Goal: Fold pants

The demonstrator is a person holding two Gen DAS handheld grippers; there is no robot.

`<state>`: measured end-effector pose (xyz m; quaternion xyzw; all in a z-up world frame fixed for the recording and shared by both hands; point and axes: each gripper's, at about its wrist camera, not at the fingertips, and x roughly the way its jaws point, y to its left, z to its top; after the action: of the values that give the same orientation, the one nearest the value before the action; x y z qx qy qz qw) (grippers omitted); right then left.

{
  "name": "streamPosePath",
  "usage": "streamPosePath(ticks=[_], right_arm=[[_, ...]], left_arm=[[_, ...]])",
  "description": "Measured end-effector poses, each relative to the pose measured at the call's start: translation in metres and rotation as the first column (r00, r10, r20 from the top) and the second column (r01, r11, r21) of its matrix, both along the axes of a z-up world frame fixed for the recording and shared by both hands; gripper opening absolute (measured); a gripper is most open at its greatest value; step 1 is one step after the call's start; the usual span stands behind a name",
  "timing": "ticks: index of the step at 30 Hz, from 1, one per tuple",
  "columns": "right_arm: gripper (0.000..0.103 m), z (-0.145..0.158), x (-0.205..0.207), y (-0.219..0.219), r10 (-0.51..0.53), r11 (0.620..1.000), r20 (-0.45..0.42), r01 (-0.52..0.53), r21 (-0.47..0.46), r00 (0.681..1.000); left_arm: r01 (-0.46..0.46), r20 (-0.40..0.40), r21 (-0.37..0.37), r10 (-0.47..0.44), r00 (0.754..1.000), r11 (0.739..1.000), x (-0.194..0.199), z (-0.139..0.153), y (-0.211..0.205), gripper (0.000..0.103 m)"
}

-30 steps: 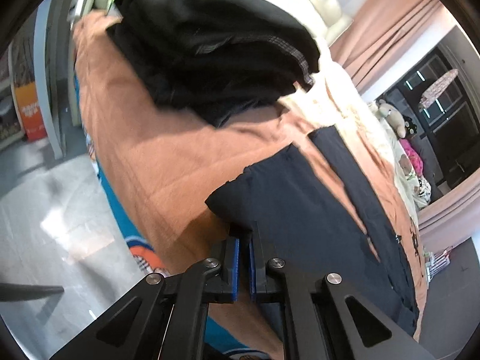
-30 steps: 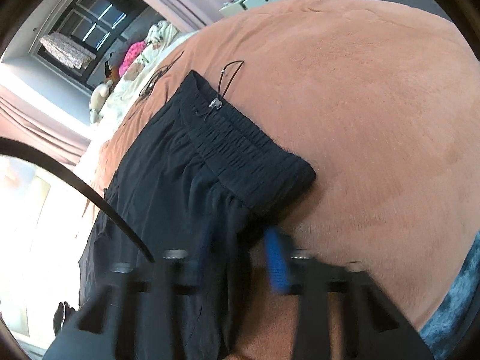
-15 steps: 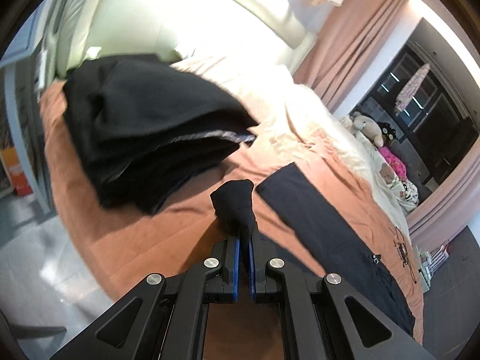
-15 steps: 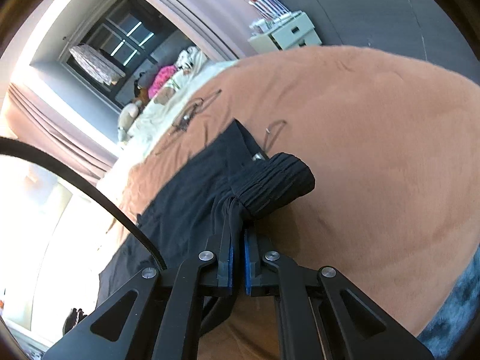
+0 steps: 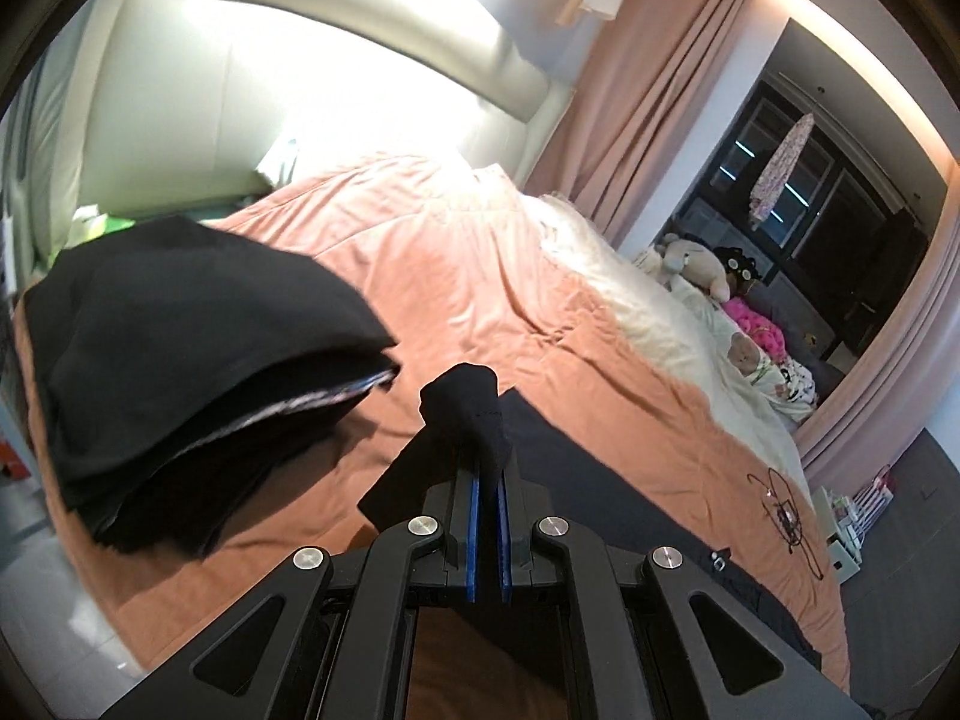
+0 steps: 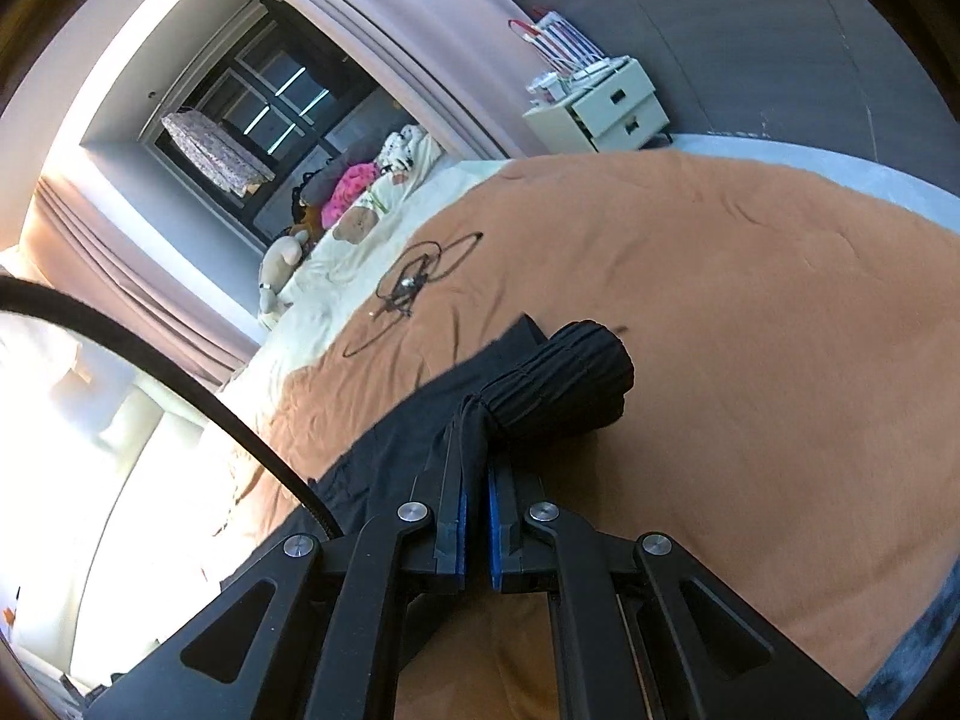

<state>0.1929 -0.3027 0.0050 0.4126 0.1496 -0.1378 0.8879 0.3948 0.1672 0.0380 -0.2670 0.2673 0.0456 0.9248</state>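
The left tongs [image 5: 486, 480] are pressed together on a bunched end of the black pants [image 5: 600, 480], seemingly a leg hem, held clear of the bed [image 5: 480, 276]. The right tongs [image 6: 475, 480] pinch the elastic waistband [image 6: 570, 378], which curls over beyond their tips. From each pair the cloth drops back to the orange cover, so the pants lie stretched between the two hands, long axis running from one grip to the other. Judging by this, the fold turns on bringing hem to waistband along that line; either hand is equally placed. Left of the left tongs sits a pile of dark clothes [image 5: 180, 360]. Beyond the right tongs lies a cord [image 6: 414, 288].
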Motion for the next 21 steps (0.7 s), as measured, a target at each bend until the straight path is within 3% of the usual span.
streamPosePath(ticks=[10, 21], right_arm=[[0.002, 0.015, 0.054, -0.011, -0.003, 1.0, -0.005, 0.003, -0.02, 1.0], [0.002, 0.024, 0.144, -0.027, -0.02, 0.999, -0.06, 0.018, -0.046, 0.998]], left_arm=[[0.014, -0.016, 0.022, -0.014, 1.0, 1.0, 0.075, 0.011, -0.017, 0.005], [0.043, -0.098, 0.052, -0.038, 0.994, 0.998, 0.175, -0.019, -0.042, 0.005]])
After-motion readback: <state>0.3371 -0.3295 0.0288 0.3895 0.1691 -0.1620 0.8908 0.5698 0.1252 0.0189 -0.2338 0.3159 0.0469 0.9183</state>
